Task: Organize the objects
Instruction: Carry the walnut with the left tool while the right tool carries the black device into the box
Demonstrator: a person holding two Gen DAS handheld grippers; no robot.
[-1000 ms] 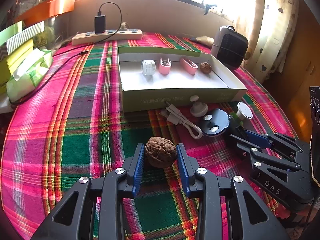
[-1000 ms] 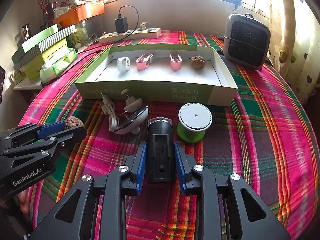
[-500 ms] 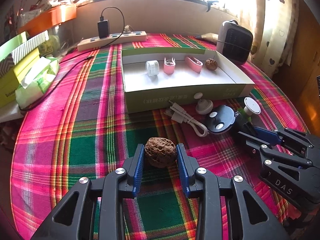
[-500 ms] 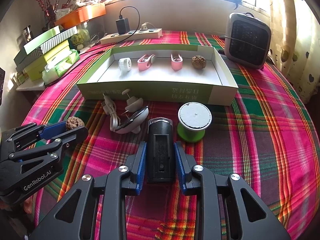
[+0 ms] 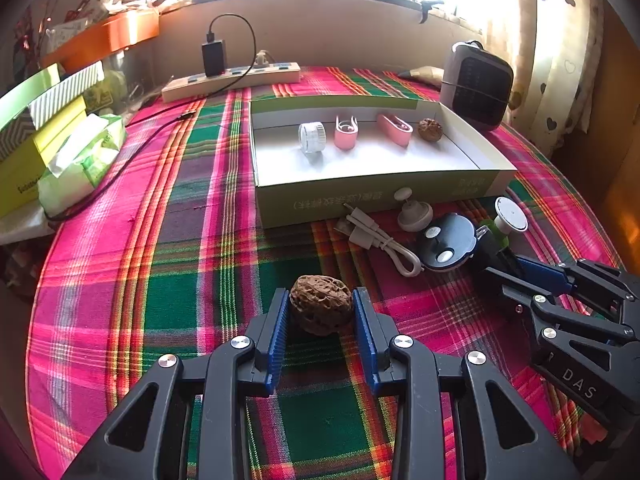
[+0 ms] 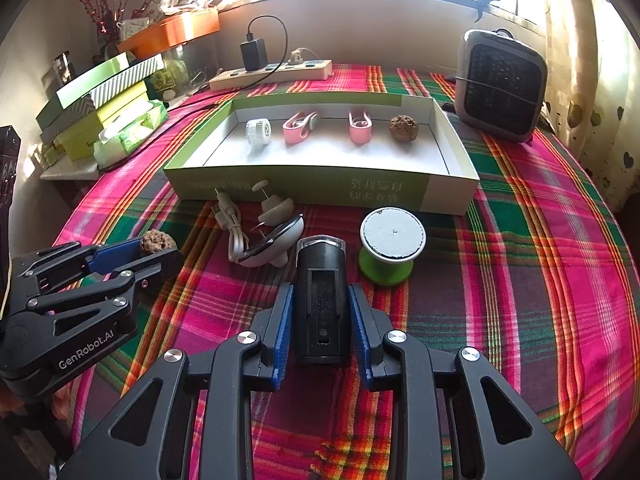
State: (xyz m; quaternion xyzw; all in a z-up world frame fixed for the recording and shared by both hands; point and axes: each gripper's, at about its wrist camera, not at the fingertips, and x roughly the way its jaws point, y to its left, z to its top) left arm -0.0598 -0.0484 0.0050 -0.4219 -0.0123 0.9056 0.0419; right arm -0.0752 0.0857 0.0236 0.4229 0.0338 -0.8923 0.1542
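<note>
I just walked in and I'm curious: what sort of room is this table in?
Most likely a lived-in home, not a lab. A round table wears a plaid tablecloth under a sunny window with heart-print curtains; a power strip and a small heater sit at the back.

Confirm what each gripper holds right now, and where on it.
The left gripper clamps a walnut across its sides. The right gripper clamps a black boxy device across its long sides, clear lens end pointing away.
</note>
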